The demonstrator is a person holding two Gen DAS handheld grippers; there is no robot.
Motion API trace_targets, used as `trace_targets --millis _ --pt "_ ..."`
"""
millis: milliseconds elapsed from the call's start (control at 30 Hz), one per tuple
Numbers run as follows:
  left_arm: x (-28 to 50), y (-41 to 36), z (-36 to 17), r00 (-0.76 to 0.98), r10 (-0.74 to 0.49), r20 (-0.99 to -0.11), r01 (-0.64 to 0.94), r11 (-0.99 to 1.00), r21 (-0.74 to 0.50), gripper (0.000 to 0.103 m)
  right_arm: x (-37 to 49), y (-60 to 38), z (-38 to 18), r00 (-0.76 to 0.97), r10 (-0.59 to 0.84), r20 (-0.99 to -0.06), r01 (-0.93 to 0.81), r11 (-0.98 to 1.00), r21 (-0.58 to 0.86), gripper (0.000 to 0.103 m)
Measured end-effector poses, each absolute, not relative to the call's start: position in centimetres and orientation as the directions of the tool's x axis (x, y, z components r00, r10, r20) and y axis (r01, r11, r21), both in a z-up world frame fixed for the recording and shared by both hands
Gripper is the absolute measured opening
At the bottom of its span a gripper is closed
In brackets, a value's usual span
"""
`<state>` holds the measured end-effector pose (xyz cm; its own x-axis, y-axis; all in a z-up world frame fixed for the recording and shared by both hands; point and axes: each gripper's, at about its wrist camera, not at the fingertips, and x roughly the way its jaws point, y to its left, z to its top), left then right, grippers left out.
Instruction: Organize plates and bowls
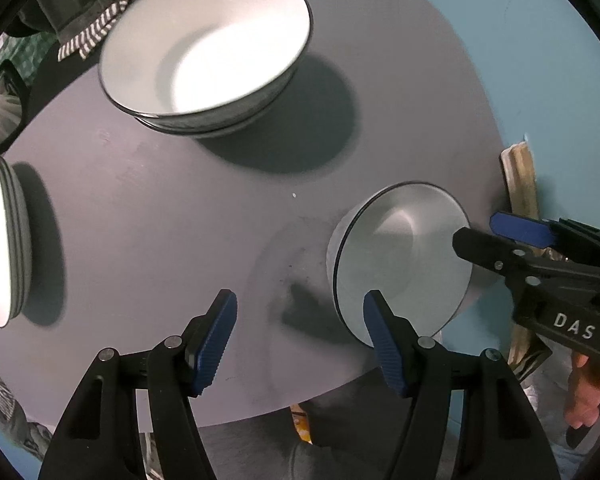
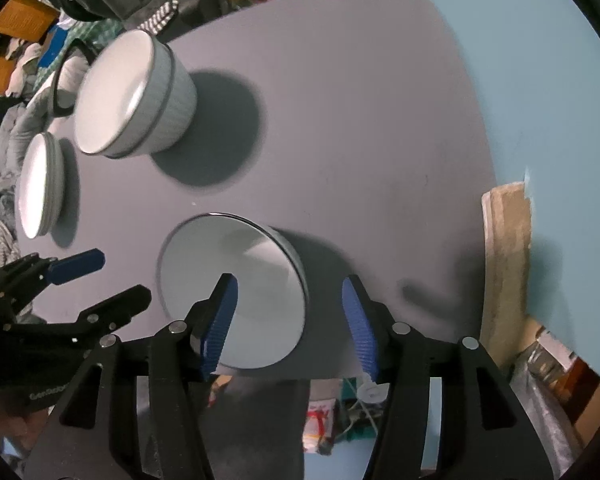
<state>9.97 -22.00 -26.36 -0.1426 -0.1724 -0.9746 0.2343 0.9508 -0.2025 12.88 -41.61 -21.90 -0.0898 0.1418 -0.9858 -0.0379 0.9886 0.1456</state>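
You are looking at one grey table [image 1: 160,200] carrying three groups of dishes: one stack of two deep bowls [image 1: 204,52], one stack of plates [image 1: 0,240] whose number you cannot count, and one single plate [image 1: 396,252]. You are holding two grippers.

Each claw is built from matte black plastic arms that widen toward the camera, with long slots cut through them and round silver pivot pins at the joints. The left claw [image 1: 300,336] carries two dark blue ribbed pads [image 1: 214,344] on the inner faces of its fingers, and a thin black cable runs down its lower right arm. The right claw [image 2: 290,328] has the same blue ribbed pads [image 2: 220,328]. Seen from the left wrist at the right edge of the frame, its black body bears white letters "DAS". At lower centre, grey trousers [image 1: 256,452] show.
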Motion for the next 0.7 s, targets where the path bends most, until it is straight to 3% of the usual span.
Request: trace_targets --millis 533,633,700 --pt "9.8 -21.5 -30.1 -0.149 -0.15 -0.977 0.207 0.962 -0.179 0.067 11.6 -42.0 -25.6 -0.121 0.155 -0.98 -0.005 0.988 0.157 0.053" --pt "9.7 -21.6 -30.3 -0.157 -0.156 -0.975 0.212 0.959 -0.188 0.058 11.3 -42.0 -25.5 -0.131 0.149 -0.98 -0.007 0.988 0.151 0.041" --pt "9.8 -21.6 -30.6 -0.185 -0.171 -0.968 0.2 0.958 -0.207 0.049 11.2 -42.1 -25.7 -0.145 0.14 -0.979 -0.003 0.99 0.142 0.024"
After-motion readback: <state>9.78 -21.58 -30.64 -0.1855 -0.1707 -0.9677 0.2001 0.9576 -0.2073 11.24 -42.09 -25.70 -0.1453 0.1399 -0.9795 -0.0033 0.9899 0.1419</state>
